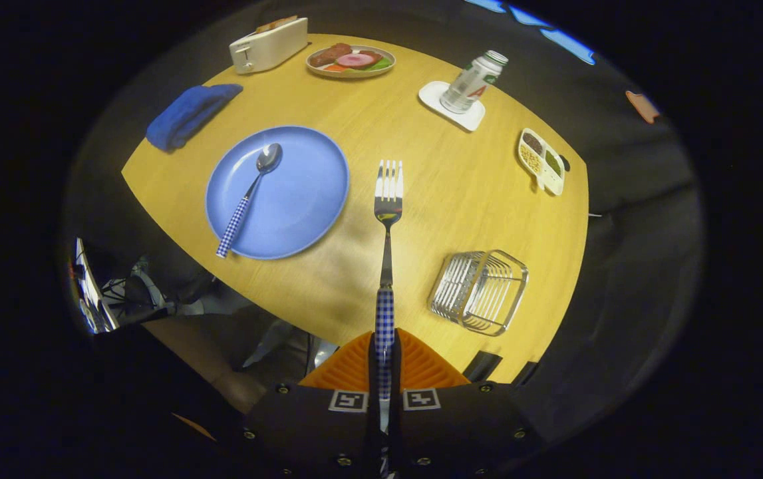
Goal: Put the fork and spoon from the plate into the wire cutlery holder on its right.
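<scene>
A: Status of gripper (385,346)?

B: Closed tight on 1 fork (388,219). Checked handle is pinched btw both orange fingers (348,369); shaft and tines stick out ahead, held up over bare wood.

A: Fork position vs. other task items?

B: Tines seen just right of the blue plate (301,199), clear of it. 1 wire cutlery holder (481,291) is set on the table (461,193) to the right of the fork, nearer the fingers than the tines are. Nothing is seen inside it.

A: Spoon?

B: 1 spoon (248,196) left on the plate, bowl toward the far side, checked handle laid over the near-left rim.

A: Rest of the table, counted?

B: 1 blue cloth (189,114), folded, beyond the plate to the left. 1 white toaster (268,45) at the far edge, w/ bread showing in the slot. 1 dish of food (351,61) beside the toaster. 1 bottle (473,82) stood on 1 white coaster (436,96), far right. 1 divided tray (541,161) w/ 3 compartments near the right edge, contents too small to be told. Holder and tray are well apart.
</scene>
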Demonstrator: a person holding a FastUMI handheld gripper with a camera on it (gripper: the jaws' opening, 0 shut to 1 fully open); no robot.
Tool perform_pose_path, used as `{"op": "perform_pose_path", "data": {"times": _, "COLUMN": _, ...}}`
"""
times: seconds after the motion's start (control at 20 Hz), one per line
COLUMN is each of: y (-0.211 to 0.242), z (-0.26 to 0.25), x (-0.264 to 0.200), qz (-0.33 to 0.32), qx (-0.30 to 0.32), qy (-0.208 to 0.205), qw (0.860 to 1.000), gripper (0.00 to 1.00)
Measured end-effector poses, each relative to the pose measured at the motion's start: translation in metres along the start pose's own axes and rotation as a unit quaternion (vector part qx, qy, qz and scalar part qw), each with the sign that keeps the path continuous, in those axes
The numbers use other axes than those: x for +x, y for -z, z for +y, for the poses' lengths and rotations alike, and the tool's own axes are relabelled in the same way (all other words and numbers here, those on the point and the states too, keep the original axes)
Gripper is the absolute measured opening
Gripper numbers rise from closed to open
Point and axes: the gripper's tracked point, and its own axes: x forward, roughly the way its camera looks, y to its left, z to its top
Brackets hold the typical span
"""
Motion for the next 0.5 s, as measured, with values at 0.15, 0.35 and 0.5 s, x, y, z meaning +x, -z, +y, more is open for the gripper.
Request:
{"op": "perform_pose_path", "data": {"times": 0.15, "y": 0.019, "z": -0.012, "x": -0.010, "qz": 0.006, "qx": 0.007, "qy": 0.007, "qw": 1.000, "gripper": 0.05}}
{"op": "perform_pose_path", "data": {"times": 0.35, "y": 0.041, "z": -0.039, "x": -0.017, "qz": 0.030, "qx": 0.008, "qy": 0.014, "qw": 0.999, "gripper": 0.05}}
{"op": "perform_pose_path", "data": {"times": 0.5, "y": 0.055, "z": -0.060, "x": -0.020, "qz": 0.049, "qx": 0.008, "qy": 0.022, "qw": 0.999, "gripper": 0.05}}
